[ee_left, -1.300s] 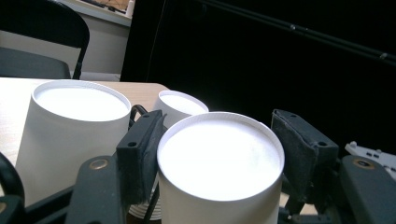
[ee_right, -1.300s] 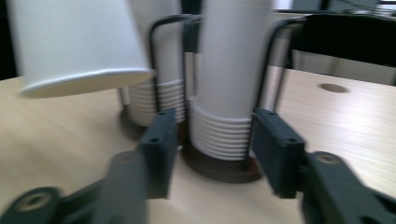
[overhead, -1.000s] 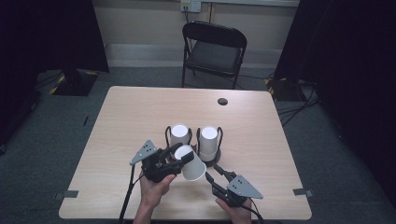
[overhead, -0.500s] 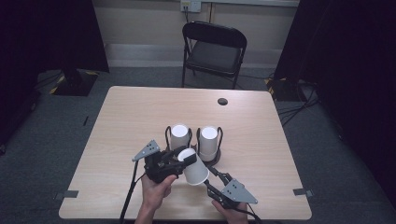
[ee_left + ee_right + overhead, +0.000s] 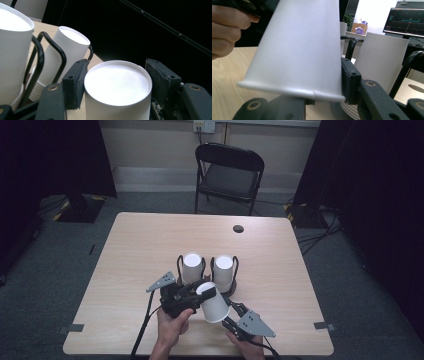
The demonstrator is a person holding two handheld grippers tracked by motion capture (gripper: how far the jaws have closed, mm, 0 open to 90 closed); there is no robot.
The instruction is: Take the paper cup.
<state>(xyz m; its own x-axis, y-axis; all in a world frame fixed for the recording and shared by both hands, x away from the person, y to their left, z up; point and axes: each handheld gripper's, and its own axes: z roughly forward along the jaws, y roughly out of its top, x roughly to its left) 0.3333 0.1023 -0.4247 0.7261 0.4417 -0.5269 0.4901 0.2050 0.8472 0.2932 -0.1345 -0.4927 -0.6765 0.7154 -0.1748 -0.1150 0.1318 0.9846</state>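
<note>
A white paper cup lies tilted above the table, narrow end up-left. My left gripper is shut on that narrow end, and its pads press the cup from both sides. My right gripper comes from the lower right at the cup's wide rim. Its jaws have just been closing with the cup between them. One pad lies against the cup wall, while the other is hidden under the rim. Two stacks of upturned white cups stand in black wire holders just behind.
A black folding chair stands beyond the far table edge. A small dark round hole sits at the far right of the tabletop. The cup stacks and their wire loops are close to both grippers. A lit monitor shows far off.
The right gripper's jaws have drawn in around the cup's wide end. The cup has shifted slightly right. Both hands have stayed nearly in place.
</note>
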